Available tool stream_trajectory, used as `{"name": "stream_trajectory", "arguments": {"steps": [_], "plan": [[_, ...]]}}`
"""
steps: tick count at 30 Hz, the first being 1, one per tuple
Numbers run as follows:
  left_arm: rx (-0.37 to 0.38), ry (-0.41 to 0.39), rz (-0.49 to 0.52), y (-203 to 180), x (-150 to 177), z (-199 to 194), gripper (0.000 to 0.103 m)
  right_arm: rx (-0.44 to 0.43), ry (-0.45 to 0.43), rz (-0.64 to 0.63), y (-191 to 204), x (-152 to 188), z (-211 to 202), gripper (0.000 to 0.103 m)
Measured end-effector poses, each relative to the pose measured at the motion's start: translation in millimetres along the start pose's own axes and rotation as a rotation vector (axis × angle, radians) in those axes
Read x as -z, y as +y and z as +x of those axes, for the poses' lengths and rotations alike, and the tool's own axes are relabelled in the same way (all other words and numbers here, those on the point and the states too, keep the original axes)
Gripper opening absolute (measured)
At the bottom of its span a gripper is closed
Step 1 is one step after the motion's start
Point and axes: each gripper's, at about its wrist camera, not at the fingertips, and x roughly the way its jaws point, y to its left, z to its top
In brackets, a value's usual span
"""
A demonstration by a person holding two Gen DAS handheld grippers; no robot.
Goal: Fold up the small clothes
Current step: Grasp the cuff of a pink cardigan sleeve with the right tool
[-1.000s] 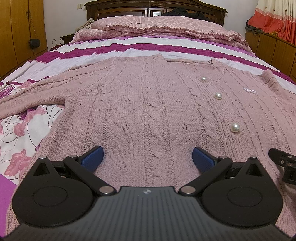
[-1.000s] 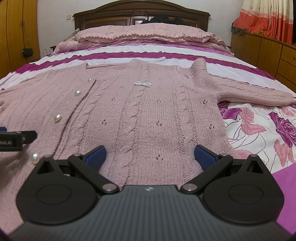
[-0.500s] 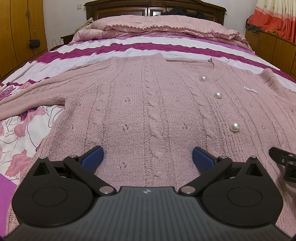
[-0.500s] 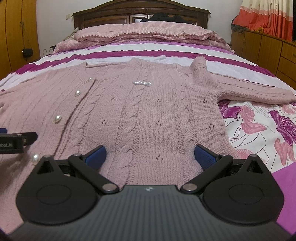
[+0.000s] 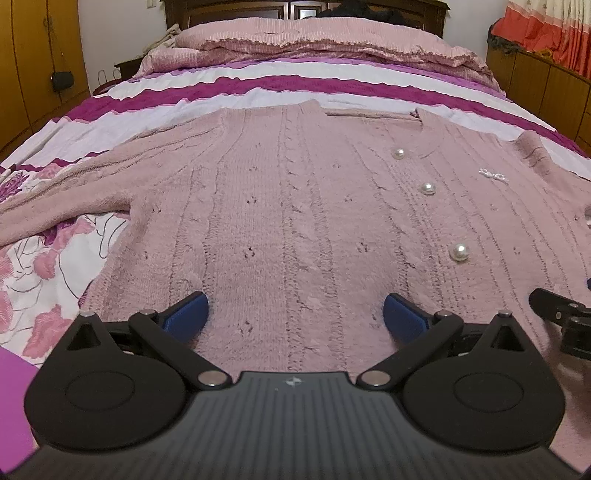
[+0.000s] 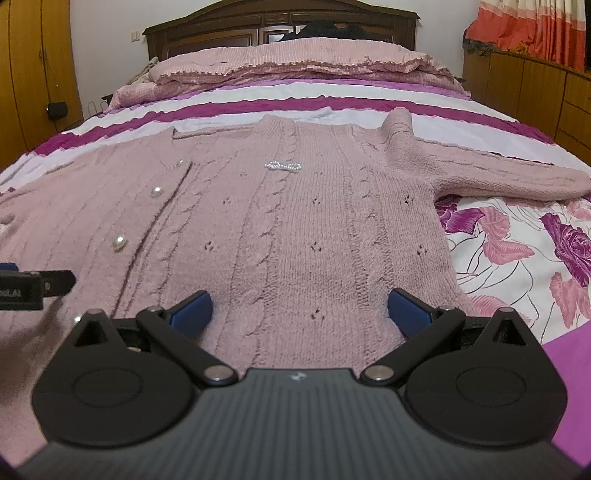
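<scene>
From the left wrist view, a bed [image 5: 258, 92] with a striped and flowered cover fills the room, wooden wardrobes on either side. A pink knitted cardigan [image 5: 295, 206] lies spread flat on it, face up, one sleeve [image 5: 62, 199] trailing out to the left. The likely trouble here is a grab that takes the bed cover along with the hem, or catches only one layer of the loose knit, so the fold drags crooked. The left gripper [image 5: 294, 314] stands wide apart over the lower hem, holding nothing; whether its blue pads [image 5: 186, 314] press the wool I cannot tell.

From the right wrist view, the same bed runs back to a dark headboard [image 6: 280, 33]. The cardigan's other sleeve [image 6: 491, 173] reaches right across the flowers. The pearl buttons [image 6: 120, 243] could snag or roll under a fold. The right gripper [image 6: 299, 312] is likewise fully spread and empty, low over the hem near the side seam.
</scene>
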Motion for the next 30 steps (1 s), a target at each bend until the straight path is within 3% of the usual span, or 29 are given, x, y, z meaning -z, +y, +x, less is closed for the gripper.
{"name": "stream_trajectory", "arguments": {"steps": [9,17,30], "plan": [[0.025,-0.011,0.009,-12,-21,-21,0.103,-0.123,0.007,0.124,-30,-20,-23,0.103],[0.057,-0.003,-0.003,-22,-48,-27,0.103,-0.107,-0.066,0.12,-69,-44,-40,0.103],[0.005,0.031,-0.022,-23,-59,-1,0.103,-0.012,-0.126,0.27,-169,-74,-5,0.103]]}}
